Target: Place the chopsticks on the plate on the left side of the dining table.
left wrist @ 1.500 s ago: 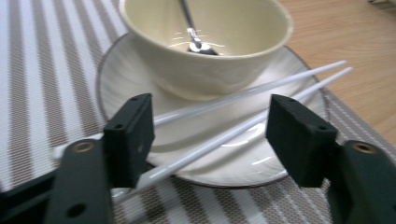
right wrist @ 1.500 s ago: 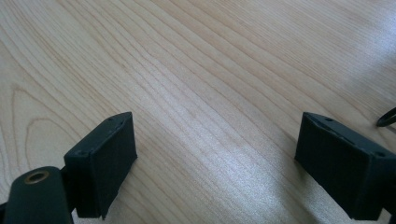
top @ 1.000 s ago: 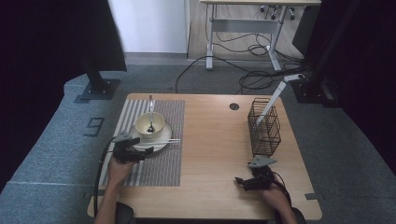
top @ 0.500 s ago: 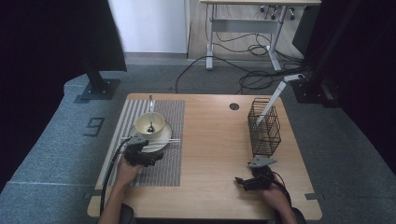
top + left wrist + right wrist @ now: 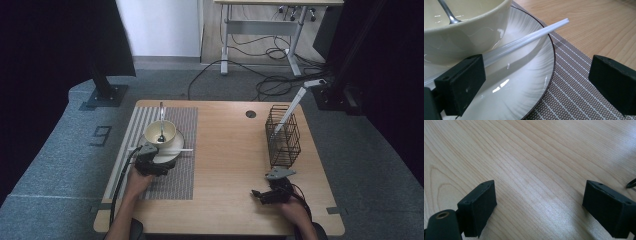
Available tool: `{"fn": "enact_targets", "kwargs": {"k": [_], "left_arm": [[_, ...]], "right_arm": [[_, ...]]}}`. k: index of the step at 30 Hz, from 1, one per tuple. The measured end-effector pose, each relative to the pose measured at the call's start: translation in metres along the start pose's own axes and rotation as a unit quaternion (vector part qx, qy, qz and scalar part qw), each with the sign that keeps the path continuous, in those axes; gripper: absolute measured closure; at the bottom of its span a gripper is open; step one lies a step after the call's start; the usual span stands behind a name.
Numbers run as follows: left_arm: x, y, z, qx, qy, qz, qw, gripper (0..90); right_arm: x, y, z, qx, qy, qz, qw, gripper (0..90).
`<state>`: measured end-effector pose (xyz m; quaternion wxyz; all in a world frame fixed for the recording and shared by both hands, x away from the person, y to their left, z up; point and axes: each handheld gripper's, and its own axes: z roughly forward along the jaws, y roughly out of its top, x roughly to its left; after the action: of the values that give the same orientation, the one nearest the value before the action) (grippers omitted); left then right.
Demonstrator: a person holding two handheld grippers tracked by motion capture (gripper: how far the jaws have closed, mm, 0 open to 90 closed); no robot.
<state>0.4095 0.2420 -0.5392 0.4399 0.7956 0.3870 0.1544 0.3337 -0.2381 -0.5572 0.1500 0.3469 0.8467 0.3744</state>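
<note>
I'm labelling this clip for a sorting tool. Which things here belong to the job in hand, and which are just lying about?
In the job:
- left gripper, jaws open at the plate
- white chopsticks across the plate
- plate
- bowl on it
- spoon in the bowl

Lying about:
- wire basket
- striped placemat
- right gripper, open over bare table
</note>
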Motion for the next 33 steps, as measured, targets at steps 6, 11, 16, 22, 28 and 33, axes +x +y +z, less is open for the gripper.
{"fn": "enact_targets", "kwargs": {"k": [6,11,16,22,28,33], "left_arm": [[-0.008,0.003,0.002,-0.002,-0.005,0.005,1.0000,1.5],[-0.015,0.005,0.007,-0.011,-0.019,-0.002,0.9998,2.3],[-0.021,0.009,0.014,-0.001,-0.018,0.002,0.9998,2.2],[-0.022,0.011,0.018,0.005,-0.012,0.006,0.9999,2.1],[-0.022,0.011,0.021,0.003,-0.009,0.007,0.9999,1.9],[-0.021,0.011,0.021,0.001,-0.008,0.006,0.9999,1.9]], "right_arm": [[0.000,0.000,0.000,0.000,0.000,0.000,1.0000,10.7],[0.000,0.000,0.000,0.000,0.000,0.001,1.0000,10.6],[0.000,0.000,0.000,0.000,0.000,0.000,1.0000,10.5],[0.000,0.000,0.001,0.000,0.000,0.001,1.0000,10.4],[0.000,0.001,0.001,0.001,0.000,0.001,1.0000,10.2],[0.000,0.001,0.001,0.001,0.000,0.001,1.0000,10.2]]}}
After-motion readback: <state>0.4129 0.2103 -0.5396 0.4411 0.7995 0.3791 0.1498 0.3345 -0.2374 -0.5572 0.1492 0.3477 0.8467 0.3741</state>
